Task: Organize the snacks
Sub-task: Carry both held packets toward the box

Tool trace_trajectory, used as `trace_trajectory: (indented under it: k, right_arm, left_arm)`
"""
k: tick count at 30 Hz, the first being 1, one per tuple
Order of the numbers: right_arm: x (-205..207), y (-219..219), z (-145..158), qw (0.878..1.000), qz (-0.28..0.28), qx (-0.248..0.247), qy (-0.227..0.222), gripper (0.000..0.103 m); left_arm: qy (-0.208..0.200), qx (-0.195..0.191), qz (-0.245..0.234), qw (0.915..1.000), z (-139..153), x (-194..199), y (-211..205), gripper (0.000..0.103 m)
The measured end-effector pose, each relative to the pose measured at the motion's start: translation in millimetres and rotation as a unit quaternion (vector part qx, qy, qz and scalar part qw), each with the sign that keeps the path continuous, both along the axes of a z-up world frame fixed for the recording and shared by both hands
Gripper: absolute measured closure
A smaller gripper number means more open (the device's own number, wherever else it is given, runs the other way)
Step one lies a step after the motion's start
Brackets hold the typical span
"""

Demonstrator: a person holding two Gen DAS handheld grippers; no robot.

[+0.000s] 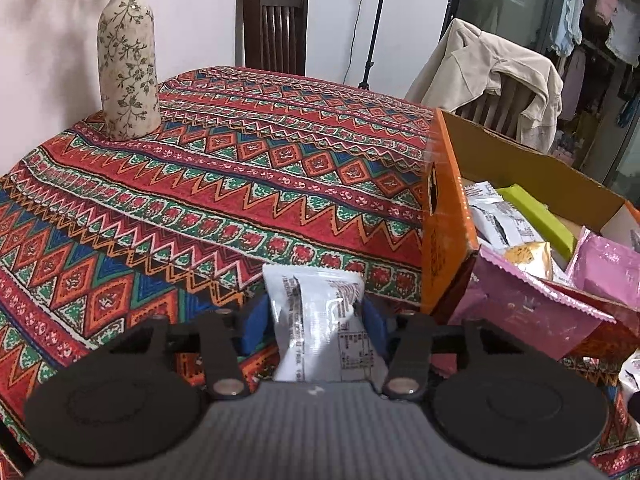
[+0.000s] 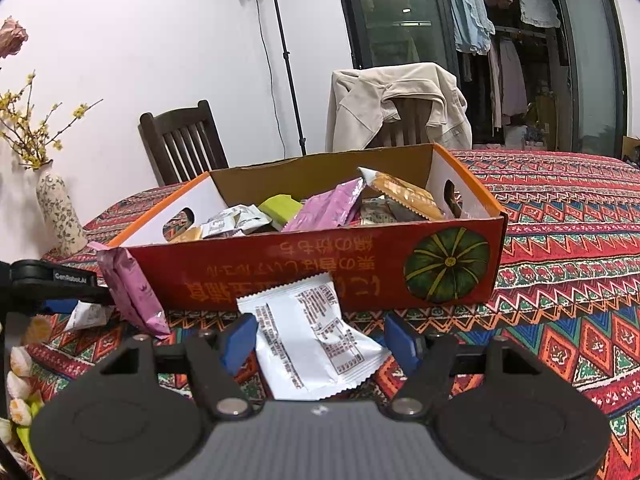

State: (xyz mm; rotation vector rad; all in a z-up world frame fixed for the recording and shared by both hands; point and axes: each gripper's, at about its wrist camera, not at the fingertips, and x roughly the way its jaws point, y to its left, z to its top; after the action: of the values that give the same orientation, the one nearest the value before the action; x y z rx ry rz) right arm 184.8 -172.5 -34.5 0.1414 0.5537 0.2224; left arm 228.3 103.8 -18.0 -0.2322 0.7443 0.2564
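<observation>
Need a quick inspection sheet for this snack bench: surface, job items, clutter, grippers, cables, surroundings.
Surface: patterned tablecloth.
Job's things: orange box holding mixed snacks; pink packet leaning outside it.
Clutter: floral vase.
Grippers: left gripper pressing a white packet; right gripper open around another white packet.
Cables: one down the wall by the light stand.
Surroundings: two chairs, beige jacket on one.

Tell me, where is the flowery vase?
The flowery vase stands upright on the patterned tablecloth at the far left in the left wrist view, near the wall and left of the dark wooden chair.
</observation>
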Motion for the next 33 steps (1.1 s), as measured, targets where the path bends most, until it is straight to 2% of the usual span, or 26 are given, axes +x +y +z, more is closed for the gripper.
trace_trajectory:
  k: [13, 27, 29, 33]
  right_arm:
    - [-0.2, 0.2, -0.2, 1.0, 0.002, 0.0, -0.001, 0.033]
    - [-5.1, -1.1, 3.5, 1.0, 0.012, 0.008, -0.018, 0.033]
    - [-5.3, -0.4, 3.7, 1.0, 0.014, 0.007, -0.019, 0.038]
    - [-5.5, -0.5, 3.7, 1.0, 0.016, 0.007, -0.019, 0.039]
  left_arm:
    - [-0.013, -0.02, 0.006, 0.9997, 0.9, -5.3, 7.7, 0.059]
    - [-0.087, -0.01, 0.031, 0.9957, 23.3, -35.5, 8.4, 0.059]
    - [-0.097, -0.012, 0.034, 0.9946, 27.9, -42.5, 9.1, 0.059]
    - [-0.107, -0.015, 0.037, 0.9935, 35.2, -54.5, 11.3, 0.059]
